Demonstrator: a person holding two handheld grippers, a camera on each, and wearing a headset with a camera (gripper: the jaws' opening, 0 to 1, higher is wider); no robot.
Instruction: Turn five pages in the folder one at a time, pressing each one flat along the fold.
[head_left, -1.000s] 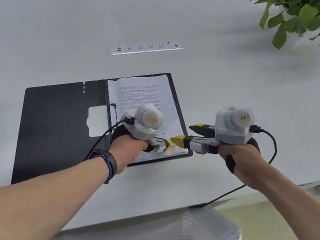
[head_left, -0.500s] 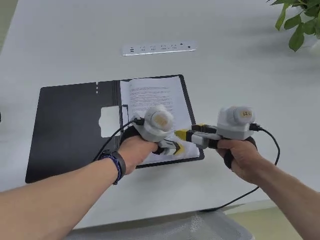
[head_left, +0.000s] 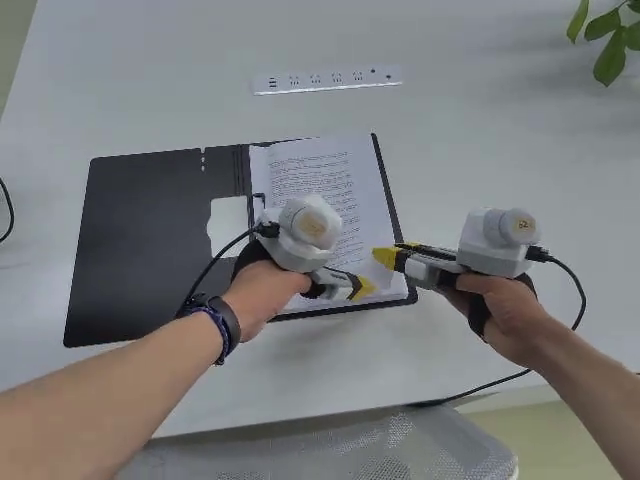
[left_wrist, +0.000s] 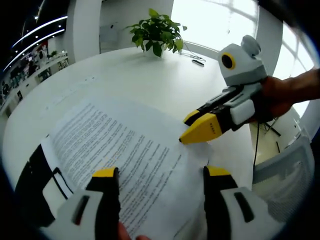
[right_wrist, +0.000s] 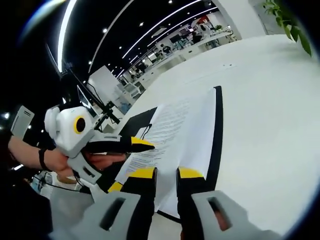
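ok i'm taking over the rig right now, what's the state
Left gripper: open, over the lower right corner of the page.
Right gripper: jaws nearly together at the page's right edge; can't tell if it pinches the sheet.
Folder: open, black cover left, printed page right.
Done: turned pages can't be counted from here.
To do: turn this page, press it along the fold, repeat.

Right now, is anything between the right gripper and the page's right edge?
Nothing visible. The right gripper reaches the right edge of the page, and the left gripper, jaws open, is over the page's lower part, beside that spot, not across it.
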